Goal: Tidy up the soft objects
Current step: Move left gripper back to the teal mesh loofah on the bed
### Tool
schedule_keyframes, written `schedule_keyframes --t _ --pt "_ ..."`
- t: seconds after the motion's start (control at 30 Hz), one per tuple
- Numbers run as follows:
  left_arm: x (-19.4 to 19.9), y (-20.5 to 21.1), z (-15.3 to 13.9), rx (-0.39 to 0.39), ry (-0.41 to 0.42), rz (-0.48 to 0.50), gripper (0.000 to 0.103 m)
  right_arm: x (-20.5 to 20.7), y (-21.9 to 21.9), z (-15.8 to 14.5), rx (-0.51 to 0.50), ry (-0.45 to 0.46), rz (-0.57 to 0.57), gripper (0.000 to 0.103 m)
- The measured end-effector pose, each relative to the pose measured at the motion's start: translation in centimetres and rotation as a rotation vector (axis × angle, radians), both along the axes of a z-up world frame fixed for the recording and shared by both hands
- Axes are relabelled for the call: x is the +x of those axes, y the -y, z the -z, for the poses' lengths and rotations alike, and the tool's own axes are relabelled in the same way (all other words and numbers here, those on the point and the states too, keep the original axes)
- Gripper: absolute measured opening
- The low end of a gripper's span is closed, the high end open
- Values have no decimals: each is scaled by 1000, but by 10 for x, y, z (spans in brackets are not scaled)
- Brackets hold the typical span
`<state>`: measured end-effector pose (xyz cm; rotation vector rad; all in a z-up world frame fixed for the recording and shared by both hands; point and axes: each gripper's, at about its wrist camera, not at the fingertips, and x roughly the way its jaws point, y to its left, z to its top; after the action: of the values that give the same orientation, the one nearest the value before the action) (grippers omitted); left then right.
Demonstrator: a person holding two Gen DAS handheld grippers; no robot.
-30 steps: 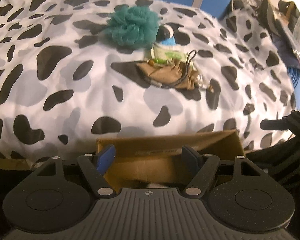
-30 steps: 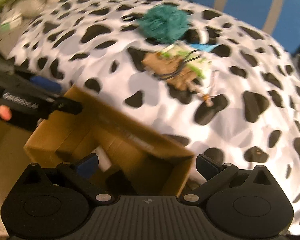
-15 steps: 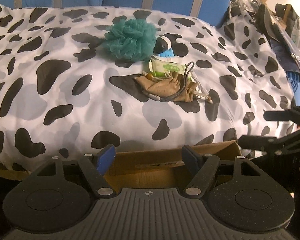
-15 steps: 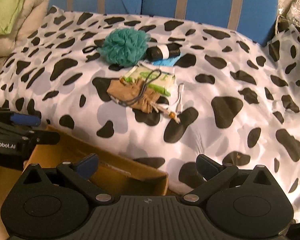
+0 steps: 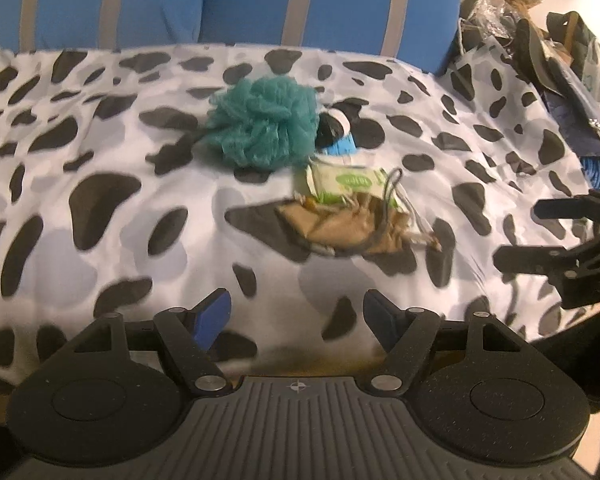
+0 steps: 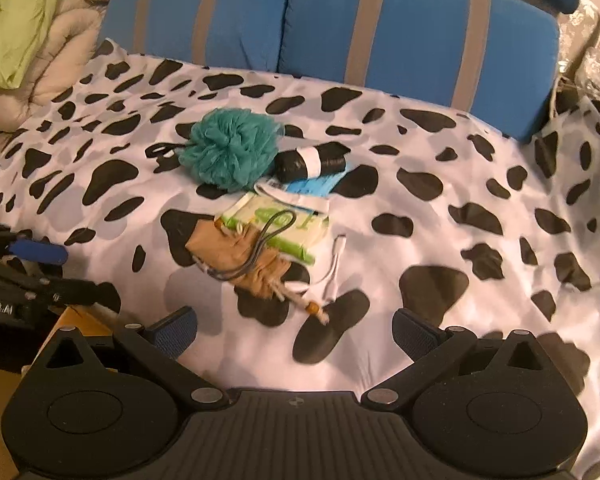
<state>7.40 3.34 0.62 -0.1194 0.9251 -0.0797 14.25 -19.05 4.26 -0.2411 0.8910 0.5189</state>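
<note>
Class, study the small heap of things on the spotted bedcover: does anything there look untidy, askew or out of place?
Yes. The things lie in a loose heap: a tan pouch sits askew, overlapping a green wipes pack, its cord trailing over it. A teal bath puff crowds a black roll.

Cow-print sheet [image 6: 440, 208] over sofa seat w/ blue cushions [image 6: 400, 32], grey stripes. Green/beige bedding [image 6: 24, 40] piled at left, warm indoor light.
</note>
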Motion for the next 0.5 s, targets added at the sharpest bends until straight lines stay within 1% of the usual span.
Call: schedule_keyframes --t 0.17,0.27,0.33,0.4,0.5 --pt "19 -4 4 33 33 -9 73 8 -4 5 -20 8 -34 103" --pt "25 -6 10 85 54 -29 73 10 -6 7 -25 18 -46 103" --pt "28 -9 12 103 68 -43 73 14 -6 8 -30 18 -37 103" --pt "32 -12 12 103 83 -65 73 20 -5 10 -32 14 -21 103" --pt "40 -13 10 99 101 -56 73 28 -3 12 -22 0 -4 103"
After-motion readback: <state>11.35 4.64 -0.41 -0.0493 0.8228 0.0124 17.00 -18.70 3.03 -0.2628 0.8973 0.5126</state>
